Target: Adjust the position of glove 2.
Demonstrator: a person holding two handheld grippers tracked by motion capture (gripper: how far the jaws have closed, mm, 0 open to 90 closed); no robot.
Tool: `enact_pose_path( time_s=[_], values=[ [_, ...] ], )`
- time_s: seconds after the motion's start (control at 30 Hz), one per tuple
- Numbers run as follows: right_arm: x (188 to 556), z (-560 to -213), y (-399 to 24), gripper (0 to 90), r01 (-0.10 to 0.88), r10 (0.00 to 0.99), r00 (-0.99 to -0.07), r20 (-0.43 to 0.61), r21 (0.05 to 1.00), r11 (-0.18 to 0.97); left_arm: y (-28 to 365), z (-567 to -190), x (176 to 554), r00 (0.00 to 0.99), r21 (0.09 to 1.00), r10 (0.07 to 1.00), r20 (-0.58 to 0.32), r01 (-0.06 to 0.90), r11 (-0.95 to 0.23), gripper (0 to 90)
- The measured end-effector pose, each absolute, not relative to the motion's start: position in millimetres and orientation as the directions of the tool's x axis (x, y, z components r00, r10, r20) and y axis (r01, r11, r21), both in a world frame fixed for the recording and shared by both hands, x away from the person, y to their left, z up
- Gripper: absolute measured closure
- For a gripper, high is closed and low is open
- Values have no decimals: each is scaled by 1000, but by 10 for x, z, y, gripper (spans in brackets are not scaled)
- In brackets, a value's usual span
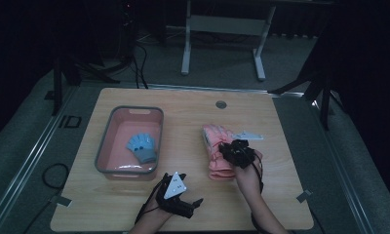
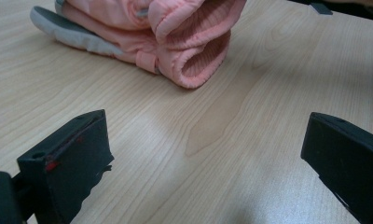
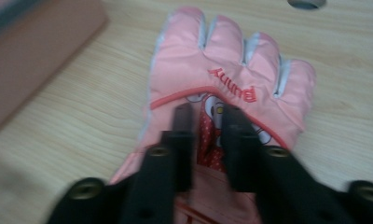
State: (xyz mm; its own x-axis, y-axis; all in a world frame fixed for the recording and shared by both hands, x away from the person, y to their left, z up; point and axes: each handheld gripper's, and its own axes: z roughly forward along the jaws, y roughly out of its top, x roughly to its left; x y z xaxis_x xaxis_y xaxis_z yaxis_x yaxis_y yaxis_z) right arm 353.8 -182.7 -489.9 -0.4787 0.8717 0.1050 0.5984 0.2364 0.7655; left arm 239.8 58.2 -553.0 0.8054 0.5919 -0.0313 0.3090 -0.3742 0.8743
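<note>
Gloves seem to be what we are gathering: on our pale wood-grain table (image 1: 193,204) the pink plastic tub with a grey rim (image 1: 101,161) already holds a small blue knitted glove (image 1: 143,147), so we judge one done. The padded pink winter glove with ribbed cuff and cartoon print (image 3: 231,70) is left, lying flat right of the tub. Our right gripper (image 3: 208,135) sits on its back, jaws narrow, pinching the printed fabric; our left gripper (image 2: 203,154) hovers nearby, jaws wide, holding nothing.
</note>
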Motion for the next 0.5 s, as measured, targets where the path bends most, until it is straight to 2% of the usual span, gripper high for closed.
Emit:
enact_pose_path(
  time_s=[0.07, 0.2, 0.4, 0.43, 0.5],
  values=[
    [3513, -4864, -1866, 660, 580, 853, -508, 117, 779, 238, 583, -5539, 2401, 807, 875, 589, -28, 305, -376, 15],
    [3484, -4783, -1954, 497, 567, 848, -517, 117, 789, 237, 571, -5533, 2406, 810, 882, 586, -13, 285, -375, 15],
    [3452, -4656, -2121, 159, 520, 806, -582, 105, 811, 270, 564, -5472, 2432, 802, 891, 595, -55, 308, -333, 15],
    [3448, -4642, -2135, 124, 506, 799, -596, 82, 811, 294, 561, -5454, 2436, 802, 891, 594, -69, 317, -325, 16],
    [3430, -4618, -2183, 138, 487, 787, -614, 56, 811, 323, 544, -5400, 2444, 797, 878, 600, -76, 338, -339, 19]
  ],
)
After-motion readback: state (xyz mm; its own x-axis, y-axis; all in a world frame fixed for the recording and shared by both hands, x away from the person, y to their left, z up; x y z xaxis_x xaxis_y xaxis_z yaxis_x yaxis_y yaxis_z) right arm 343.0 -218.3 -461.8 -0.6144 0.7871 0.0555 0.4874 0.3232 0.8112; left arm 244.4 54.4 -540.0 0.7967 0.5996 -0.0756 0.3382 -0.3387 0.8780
